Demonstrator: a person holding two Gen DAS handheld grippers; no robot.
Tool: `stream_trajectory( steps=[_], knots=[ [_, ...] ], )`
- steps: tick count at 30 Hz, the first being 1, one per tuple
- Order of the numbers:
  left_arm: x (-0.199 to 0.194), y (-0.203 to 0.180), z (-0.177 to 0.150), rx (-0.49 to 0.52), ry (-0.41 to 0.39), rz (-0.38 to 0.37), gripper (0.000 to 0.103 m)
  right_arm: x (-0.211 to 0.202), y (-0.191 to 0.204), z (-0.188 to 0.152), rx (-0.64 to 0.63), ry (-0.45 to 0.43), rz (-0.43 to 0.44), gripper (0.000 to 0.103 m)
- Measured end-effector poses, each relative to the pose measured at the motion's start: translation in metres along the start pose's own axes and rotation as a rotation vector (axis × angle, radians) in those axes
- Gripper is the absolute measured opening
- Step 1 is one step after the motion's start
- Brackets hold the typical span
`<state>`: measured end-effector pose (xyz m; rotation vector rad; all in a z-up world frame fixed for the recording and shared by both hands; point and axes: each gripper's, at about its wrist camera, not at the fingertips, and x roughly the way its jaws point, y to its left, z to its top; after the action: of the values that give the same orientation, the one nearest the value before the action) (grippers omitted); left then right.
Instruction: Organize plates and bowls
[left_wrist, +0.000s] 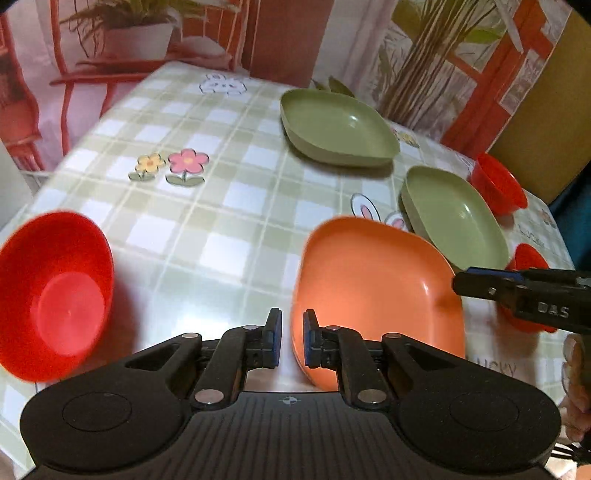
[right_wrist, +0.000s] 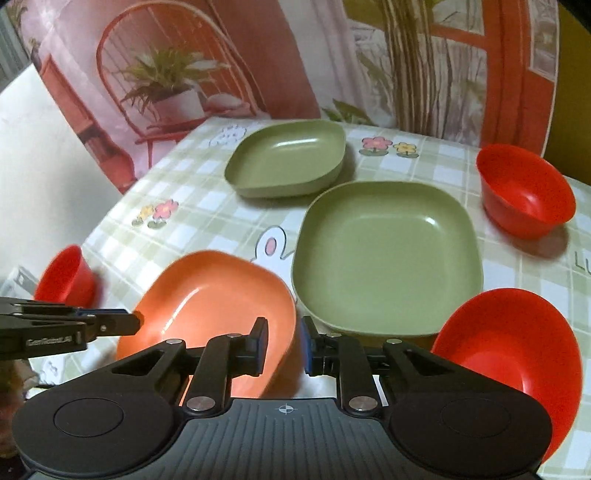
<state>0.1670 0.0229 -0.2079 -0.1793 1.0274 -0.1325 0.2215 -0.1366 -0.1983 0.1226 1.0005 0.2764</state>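
Note:
An orange plate (left_wrist: 373, 295) lies on the checked tablecloth between both grippers; it also shows in the right wrist view (right_wrist: 207, 302). My left gripper (left_wrist: 291, 341) is open at the plate's left rim, one finger on each side of the edge. My right gripper (right_wrist: 282, 345) is open at the plate's right rim; it also shows in the left wrist view (left_wrist: 476, 282). Two green plates (right_wrist: 384, 254) (right_wrist: 288, 158) lie further back. Red bowls sit at the left (left_wrist: 55, 295), near right (right_wrist: 517, 354) and far right (right_wrist: 524, 188).
The table (left_wrist: 207, 236) has a checked cloth with flower and rabbit prints. A printed backdrop with chairs and plants (right_wrist: 173, 81) hangs behind the table. The table's left edge (left_wrist: 22, 206) is close to the left red bowl.

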Motion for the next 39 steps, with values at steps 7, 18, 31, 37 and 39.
stream_trajectory(
  steps=[7,18,31,37,39],
  knots=[
    [0.01,0.0,-0.015,-0.034,0.045,-0.017,0.013,0.015,0.0,0.001,0.013,0.006,-0.004,0.012],
    [0.007,-0.007,-0.018,-0.043,0.026,0.024,0.011,0.011,-0.006,-0.002,0.09,-0.031,0.018,0.005],
    [-0.025,-0.033,0.033,-0.014,-0.11,-0.007,0.011,-0.033,-0.023,0.053,0.081,-0.18,0.029,0.005],
    [-0.011,-0.067,0.062,0.012,-0.143,-0.027,0.012,-0.044,-0.047,0.091,-0.006,-0.216,-0.039,0.005],
    [-0.001,-0.077,0.07,0.009,-0.133,-0.041,0.013,-0.043,-0.058,0.1,-0.008,-0.216,-0.057,0.004]
  ],
)
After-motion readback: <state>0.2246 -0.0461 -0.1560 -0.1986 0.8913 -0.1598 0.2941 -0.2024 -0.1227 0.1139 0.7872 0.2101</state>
